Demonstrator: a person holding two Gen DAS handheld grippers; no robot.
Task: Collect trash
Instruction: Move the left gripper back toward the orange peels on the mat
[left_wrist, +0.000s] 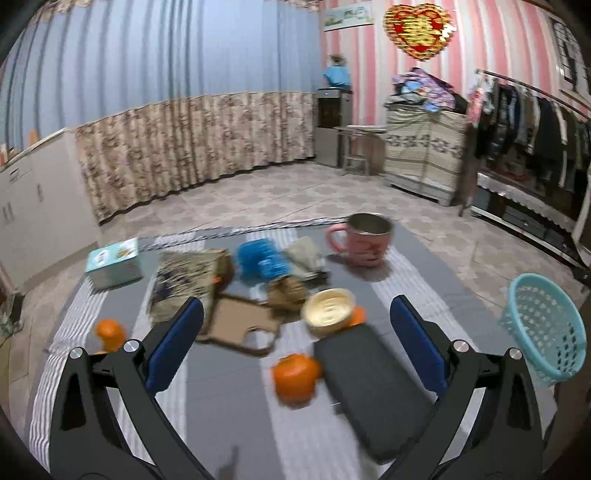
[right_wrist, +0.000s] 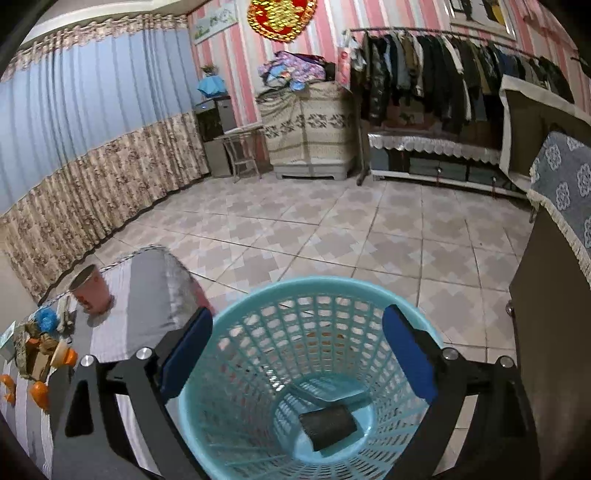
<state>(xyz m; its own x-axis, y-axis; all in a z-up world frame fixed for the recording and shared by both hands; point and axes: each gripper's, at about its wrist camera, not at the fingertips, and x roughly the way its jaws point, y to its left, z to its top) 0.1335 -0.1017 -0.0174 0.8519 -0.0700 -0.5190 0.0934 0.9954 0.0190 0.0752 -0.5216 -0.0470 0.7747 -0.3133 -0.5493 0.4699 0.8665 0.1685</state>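
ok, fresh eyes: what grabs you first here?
The turquoise mesh basket fills the right wrist view, between the open right gripper fingers, a dark flat item at its bottom. Left wrist view: clutter on a striped mat, with orange pieces and a pink mug.

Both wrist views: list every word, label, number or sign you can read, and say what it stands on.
None reads clearly.
Red and gold heart wall ornament: a gold character, too blurred to read.
Small teal box: printed pictures, text too small.
Pink mug: red print, smeared.
Framed wall picture: possible lettering, too small.
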